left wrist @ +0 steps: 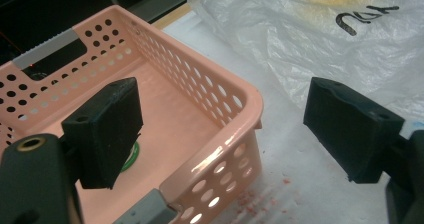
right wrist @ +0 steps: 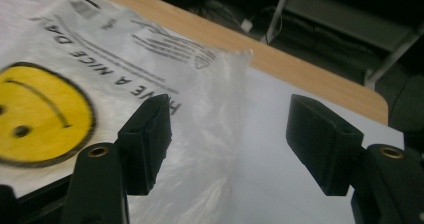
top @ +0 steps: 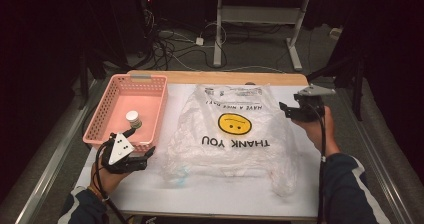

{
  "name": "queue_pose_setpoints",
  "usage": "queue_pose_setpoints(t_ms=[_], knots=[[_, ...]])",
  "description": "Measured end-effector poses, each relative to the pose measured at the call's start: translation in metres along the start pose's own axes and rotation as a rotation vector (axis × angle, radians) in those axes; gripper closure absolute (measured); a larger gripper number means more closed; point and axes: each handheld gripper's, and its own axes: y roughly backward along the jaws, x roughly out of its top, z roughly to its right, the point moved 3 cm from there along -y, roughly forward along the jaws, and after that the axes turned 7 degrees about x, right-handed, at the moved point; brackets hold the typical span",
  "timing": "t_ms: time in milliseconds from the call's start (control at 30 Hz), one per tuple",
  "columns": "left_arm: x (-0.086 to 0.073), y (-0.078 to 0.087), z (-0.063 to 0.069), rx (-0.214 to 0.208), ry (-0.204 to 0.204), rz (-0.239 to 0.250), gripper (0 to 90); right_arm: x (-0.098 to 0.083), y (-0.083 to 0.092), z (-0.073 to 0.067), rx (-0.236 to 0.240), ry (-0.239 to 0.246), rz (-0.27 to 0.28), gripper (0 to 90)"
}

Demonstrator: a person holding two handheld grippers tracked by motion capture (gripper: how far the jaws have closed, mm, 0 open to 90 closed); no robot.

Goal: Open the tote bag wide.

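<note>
Clear plastic bag (top: pixel 232 131) lies flat at the centre of the white worktop (top: pixel 210 191), yellow smiley and "THANK YOU" print facing up, lettering upside down from the person's side.

Right hand-held gripper (top: pixel 292 110) hovers at the bag's 3 o'clock edge, jaws parted and nothing between the pads. In the right gripper view the bag's edge (right wrist: pixel 220 114) runs under the gap between the two black jaws, not pinched.

Left hand-held gripper (top: pixel 137 159) sits at the bag's 8 o'clock, released, nothing grasped. In the left gripper view one jaw hangs over the pink basket (left wrist: pixel 235 101), the other over bare worktop beside the bag (left wrist: pixel 320 39).

Pink basket (top: pixel 107 111) stands at the bag's 9 o'clock, just beside it. A small white-capped jar (top: pixel 133 119) stands inside.
</note>
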Motion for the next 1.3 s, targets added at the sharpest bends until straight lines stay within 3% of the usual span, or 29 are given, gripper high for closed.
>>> queue_pose_setpoints(t_ms=[133,233,300,333,367,567,700,767,800,867,967,1100,1233,1300], knots=[[0.000,0.000,0.000,-0.002,0.004,0.005,15.4,0.013,-0.035,0.013,0.004,-0.038,-0.089,40.4],[0.001,0.003,0.001,-0.005,0.001,0.012,15.4,0.018,-0.058,0.017,0.004,-0.035,-0.143,41.5],[0.000,0.004,0.003,-0.008,-0.011,0.005,15.4,0.019,-0.072,0.019,0.030,-0.055,-0.187,43.5],[0.000,0.004,0.003,-0.008,-0.011,0.005,15.4,0.019,-0.072,0.019,0.030,-0.055,-0.187,43.5],[0.000,0.003,0.003,-0.010,-0.015,0.004,15.4,0.019,-0.084,0.022,0.017,-0.049,-0.226,45.8],[-0.002,0.000,0.003,-0.027,-0.003,-0.006,15.5,0.013,-0.111,0.033,0.042,-0.075,-0.308,56.8],[0.000,-0.002,0.002,-0.030,0.002,0.000,15.7,0.006,-0.123,0.036,0.059,-0.100,-0.348,69.0],[0.001,-0.003,0.002,-0.032,0.001,0.000,15.7,0.006,-0.126,0.036,0.073,-0.113,-0.334,77.1],[0.001,-0.003,0.002,-0.032,0.001,0.000,15.7,0.006,-0.126,0.036,0.073,-0.113,-0.334,77.1],[-0.001,-0.004,0.003,-0.033,-0.004,-0.010,15.7,0.008,-0.126,0.034,0.061,-0.100,-0.349,89.4],[-0.002,-0.003,0.003,-0.036,-0.002,-0.012,16.0,0.005,-0.122,0.038,0.040,-0.136,-0.353,90.0],[0.000,-0.003,0.003,-0.030,-0.005,-0.012,16.2,-0.006,-0.109,0.054,-0.020,-0.260,-0.334,90.0],[-0.001,-0.002,0.002,-0.021,-0.008,-0.013,16.2,-0.020,-0.089,0.069,-0.119,-0.333,-0.324,90.0],[0.000,-0.001,0.000,-0.012,0.001,-0.007,16.3,-0.028,-0.077,0.074,-0.183,-0.339,-0.337,90.0]])
